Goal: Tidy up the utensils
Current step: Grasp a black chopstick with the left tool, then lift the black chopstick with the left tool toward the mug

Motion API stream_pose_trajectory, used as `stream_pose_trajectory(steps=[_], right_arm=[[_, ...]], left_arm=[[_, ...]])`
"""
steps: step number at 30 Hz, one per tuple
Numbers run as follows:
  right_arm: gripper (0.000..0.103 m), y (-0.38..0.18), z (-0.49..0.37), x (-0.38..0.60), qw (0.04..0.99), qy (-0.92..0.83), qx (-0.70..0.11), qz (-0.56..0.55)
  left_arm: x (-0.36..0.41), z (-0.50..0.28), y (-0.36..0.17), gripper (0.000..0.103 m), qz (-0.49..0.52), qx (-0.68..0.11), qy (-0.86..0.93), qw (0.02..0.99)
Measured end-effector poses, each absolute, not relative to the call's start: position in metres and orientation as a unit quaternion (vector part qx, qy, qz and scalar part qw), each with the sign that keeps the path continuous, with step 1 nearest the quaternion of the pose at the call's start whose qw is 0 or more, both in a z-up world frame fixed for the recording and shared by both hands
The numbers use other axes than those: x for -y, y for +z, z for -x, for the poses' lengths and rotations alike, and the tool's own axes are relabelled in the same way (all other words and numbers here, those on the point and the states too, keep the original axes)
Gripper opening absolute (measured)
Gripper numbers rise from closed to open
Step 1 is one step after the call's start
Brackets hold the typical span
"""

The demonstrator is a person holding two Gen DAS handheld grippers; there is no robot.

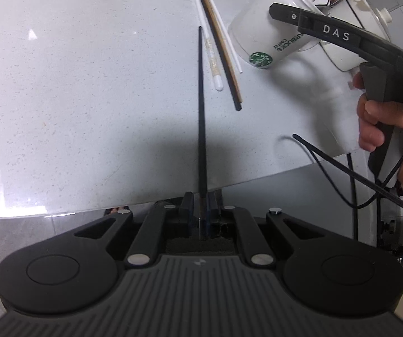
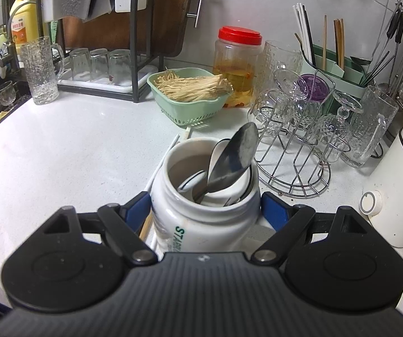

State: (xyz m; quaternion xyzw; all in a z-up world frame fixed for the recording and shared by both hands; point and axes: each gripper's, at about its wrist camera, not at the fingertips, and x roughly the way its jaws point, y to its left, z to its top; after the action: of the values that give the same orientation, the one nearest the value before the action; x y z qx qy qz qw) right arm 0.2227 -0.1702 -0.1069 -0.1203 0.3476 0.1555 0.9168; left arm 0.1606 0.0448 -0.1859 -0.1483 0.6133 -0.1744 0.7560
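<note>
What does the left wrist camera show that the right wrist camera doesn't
Only the left wrist view shows the left gripper shut on a black chopstick, and the person's hand holding the right gripper's handle.

Only the right wrist view shows inside the mug: a metal spoon among other spoons, plus the green basket, red-lidded jar and glass rack.

Both show the white Starbucks mug gripped by the right gripper, and loose chopsticks beside it on the white counter.

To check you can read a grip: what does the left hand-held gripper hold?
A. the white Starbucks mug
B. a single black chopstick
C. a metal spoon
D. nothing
B: the left hand-held gripper is shut on a black chopstick pointing out over the counter.
</note>
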Motion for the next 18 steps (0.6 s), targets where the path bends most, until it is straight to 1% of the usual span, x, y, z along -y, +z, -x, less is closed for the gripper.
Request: stream_pose_trajectory(steps=[1, 3, 4, 5, 13, 15, 18], right_arm=[[0.088, -0.107, -0.223, 0.170, 0.917, 0.156, -0.348, 0.120], [0.088, -0.107, -0.223, 0.171, 0.917, 0.155, -0.348, 0.119], [0.088, -0.107, -0.223, 0.171, 0.917, 0.155, -0.347, 0.118], [0.088, -0.107, -0.222, 0.171, 0.918, 0.155, -0.346, 0.118], [0.088, -0.107, -0.222, 0.172, 0.918, 0.156, -0.344, 0.118], [0.088, -0.107, -0.222, 0.172, 0.919, 0.156, -0.344, 0.118], [0.088, -0.107, -0.222, 0.172, 0.919, 0.156, -0.343, 0.118]], left_arm=[[-0.047, -0.160, -0.186, 0.009, 0.152, -0.615, -0.177, 0.753], [-0.049, -0.159, -0.188, 0.018, 0.167, -0.621, -0.187, 0.743], [-0.049, -0.160, -0.191, 0.031, 0.172, -0.623, -0.187, 0.740], [-0.049, -0.160, -0.192, 0.036, 0.172, -0.625, -0.186, 0.739], [-0.037, -0.166, -0.211, 0.036, 0.171, -0.648, -0.197, 0.716], [-0.033, -0.169, -0.221, 0.031, 0.166, -0.664, -0.192, 0.703], [-0.032, -0.170, -0.223, 0.022, 0.164, -0.662, -0.195, 0.704]])
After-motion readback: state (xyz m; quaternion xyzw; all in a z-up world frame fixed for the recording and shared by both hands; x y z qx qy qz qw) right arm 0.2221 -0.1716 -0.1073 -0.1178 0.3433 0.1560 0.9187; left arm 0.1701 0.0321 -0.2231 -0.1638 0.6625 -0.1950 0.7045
